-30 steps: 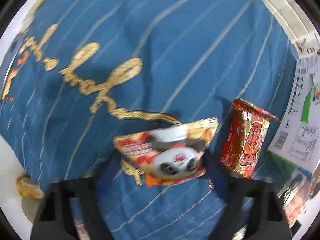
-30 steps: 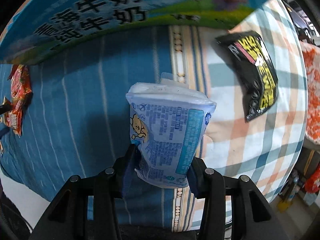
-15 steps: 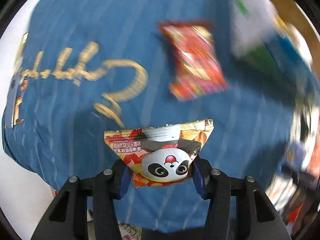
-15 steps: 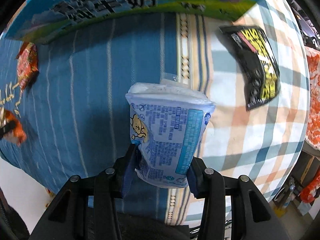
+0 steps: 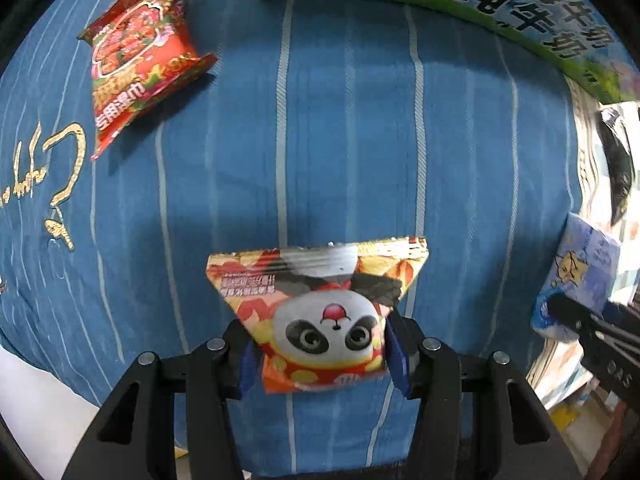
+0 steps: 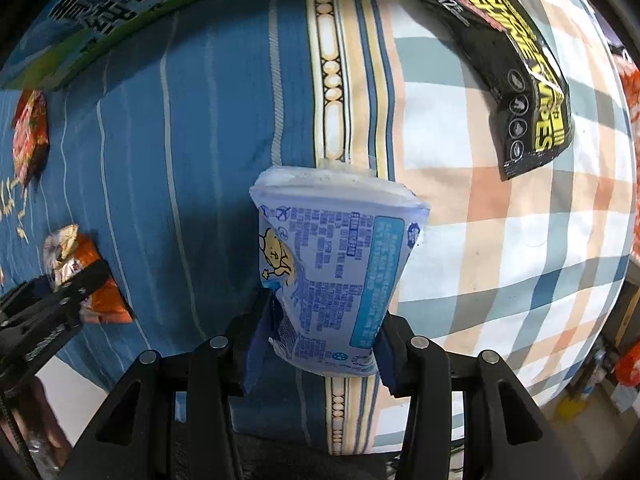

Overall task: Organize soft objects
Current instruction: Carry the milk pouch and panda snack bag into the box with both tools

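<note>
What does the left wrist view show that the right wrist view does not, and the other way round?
Only the left wrist view shows the panda face on the snack bag held in the left hand-held gripper. Only the right wrist view shows the black and yellow packet lying on the checked cloth. Both show the blue tissue pack in the right hand-held gripper, the red bag, the milk carton and the blue striped cloth.

Panda snack packet (image 5: 320, 316) between left gripper (image 5: 320, 356) fingers (image 5: 394, 354)

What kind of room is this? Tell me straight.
Probably a bedroom at home: blue striped bedding beside a plaid sheet, with snack packets and a milk carton box laid on the soft surface.
</note>
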Demonstrator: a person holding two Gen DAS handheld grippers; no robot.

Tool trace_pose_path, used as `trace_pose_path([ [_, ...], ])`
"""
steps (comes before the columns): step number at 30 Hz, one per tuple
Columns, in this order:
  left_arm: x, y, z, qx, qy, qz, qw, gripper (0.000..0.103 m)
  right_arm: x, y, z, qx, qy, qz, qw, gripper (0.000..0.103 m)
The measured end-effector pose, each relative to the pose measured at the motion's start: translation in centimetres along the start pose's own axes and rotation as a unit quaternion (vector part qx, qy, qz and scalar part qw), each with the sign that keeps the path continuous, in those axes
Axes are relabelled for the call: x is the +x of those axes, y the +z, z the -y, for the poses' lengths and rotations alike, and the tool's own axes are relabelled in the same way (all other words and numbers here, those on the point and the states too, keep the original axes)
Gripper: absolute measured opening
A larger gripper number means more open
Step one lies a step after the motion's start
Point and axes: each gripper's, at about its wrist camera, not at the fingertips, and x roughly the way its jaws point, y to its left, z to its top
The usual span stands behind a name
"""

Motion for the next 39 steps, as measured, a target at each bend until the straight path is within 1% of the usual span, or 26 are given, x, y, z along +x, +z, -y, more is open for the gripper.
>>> trace_pose_path([
  [1,0.1,0.3,0.4,-0.003,0.002,0.001,1.0000,0.049,0.5,0.0,1.8,0.005,0.005,0.001,1.000,0.052],
  [2,0.3,0.3,0.5,-0.003,0.003,0.004,1.0000,0.049,0.5,0.0,2.5,0.011,0.010,0.003,1.000,0.052],
  [4,0.5,0.4,0.9,0.000,0.007,0.006,1.0000,0.049,0.4,0.0,3.0,0.020,0.017,0.009,1.000,0.053],
  [6,-0.2,0.6,1.2,0.002,0.007,0.007,0.9999,0.047,0.4,-0.1,3.2,0.019,0.012,0.012,1.000,0.052],
  [9,-1.8,0.0,1.5,0.010,0.005,0.022,0.9997,0.046,-0.1,-0.7,3.1,0.004,0.001,0.021,1.000,0.046],
  [10,-2.6,-0.2,1.8,0.016,0.008,0.030,0.9994,0.046,-0.9,-1.4,1.6,-0.002,-0.002,0.024,1.000,0.045],
  [11,-3.4,-0.8,1.5,0.021,0.010,0.038,0.9990,0.046,-1.6,-1.8,1.1,-0.008,-0.002,0.028,1.000,0.045],
  [16,-8.4,-2.7,3.5,0.040,0.007,0.084,0.9957,0.046,-5.6,-3.0,-0.2,-0.048,-0.001,0.056,0.997,0.043],
  [19,-12.2,-3.7,4.6,0.047,0.001,0.121,0.9916,0.046,-9.0,-4.0,-0.8,-0.071,0.002,0.085,0.994,0.042],
  [21,-14.4,-4.0,4.9,0.047,-0.004,0.144,0.9884,0.046,-11.1,-4.5,-1.0,-0.088,-0.004,0.106,0.991,0.042],
  [25,-19.1,-4.3,4.1,0.050,-0.013,0.190,0.9803,0.046,-15.6,-5.4,-1.3,-0.110,-0.003,0.139,0.984,0.042],
  [28,-21.5,-4.5,2.4,0.048,-0.026,0.211,0.9760,0.046,-18.6,-5.0,-1.5,-0.116,0.008,0.157,0.981,0.042],
  [30,-23.2,-3.9,2.0,0.047,-0.038,0.223,0.9730,0.046,-20.1,-4.9,-1.2,-0.117,0.017,0.166,0.979,0.042],
  [32,-24.1,-2.6,2.0,0.051,-0.044,0.231,0.9706,0.046,-21.9,-4.1,-1.1,-0.117,0.027,0.175,0.977,0.042],
  [34,-25.6,-1.6,2.0,0.053,-0.052,0.241,0.9678,0.046,-23.2,-2.8,-1.2,-0.113,0.033,0.186,0.975,0.042],
  [36,-26.6,-0.5,2.0,0.056,-0.051,0.250,0.9654,0.046,-24.3,-1.8,-0.9,-0.110,0.039,0.196,0.974,0.042],
  [39,-28.2,1.9,1.8,0.057,-0.059,0.259,0.9624,0.046,-25.1,0.4,-0.8,-0.104,0.042,0.209,0.971,0.042],
])
